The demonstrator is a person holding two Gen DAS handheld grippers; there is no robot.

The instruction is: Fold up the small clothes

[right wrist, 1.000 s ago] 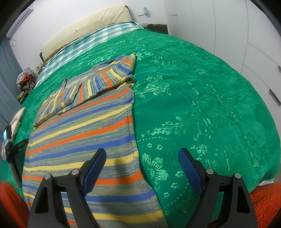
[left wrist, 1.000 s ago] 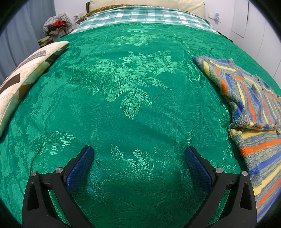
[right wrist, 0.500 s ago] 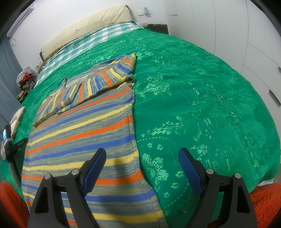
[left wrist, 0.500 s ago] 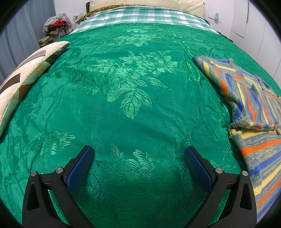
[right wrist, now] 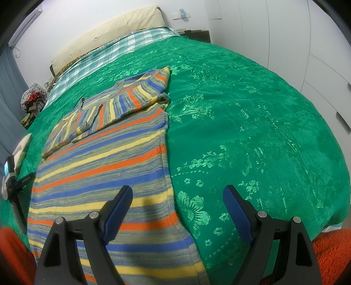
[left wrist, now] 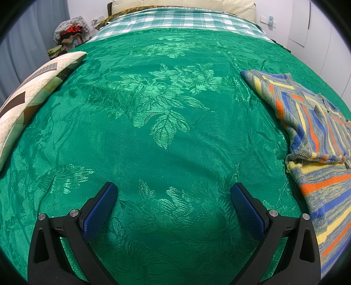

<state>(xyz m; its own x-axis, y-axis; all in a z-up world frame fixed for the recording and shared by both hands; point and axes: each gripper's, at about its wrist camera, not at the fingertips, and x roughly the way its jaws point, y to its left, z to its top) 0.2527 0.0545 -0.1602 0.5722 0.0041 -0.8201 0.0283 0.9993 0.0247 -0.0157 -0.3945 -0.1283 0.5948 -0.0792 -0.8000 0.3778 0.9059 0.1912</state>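
A knitted sweater striped in grey, blue, orange and yellow lies flat on the green bedspread, its sleeves folded across the upper part. In the left wrist view the sweater lies at the far right. My right gripper hovers open over the sweater's right edge near the hem, nothing between its blue pads. My left gripper is open above bare bedspread, to the left of the sweater. The left gripper also shows at the left edge of the right wrist view.
The green floral bedspread covers the bed; a checked sheet and cream headboard cushion lie at the far end. A patterned pillow sits at the left edge. White wardrobe doors stand on the right; orange fabric fills the near corners.
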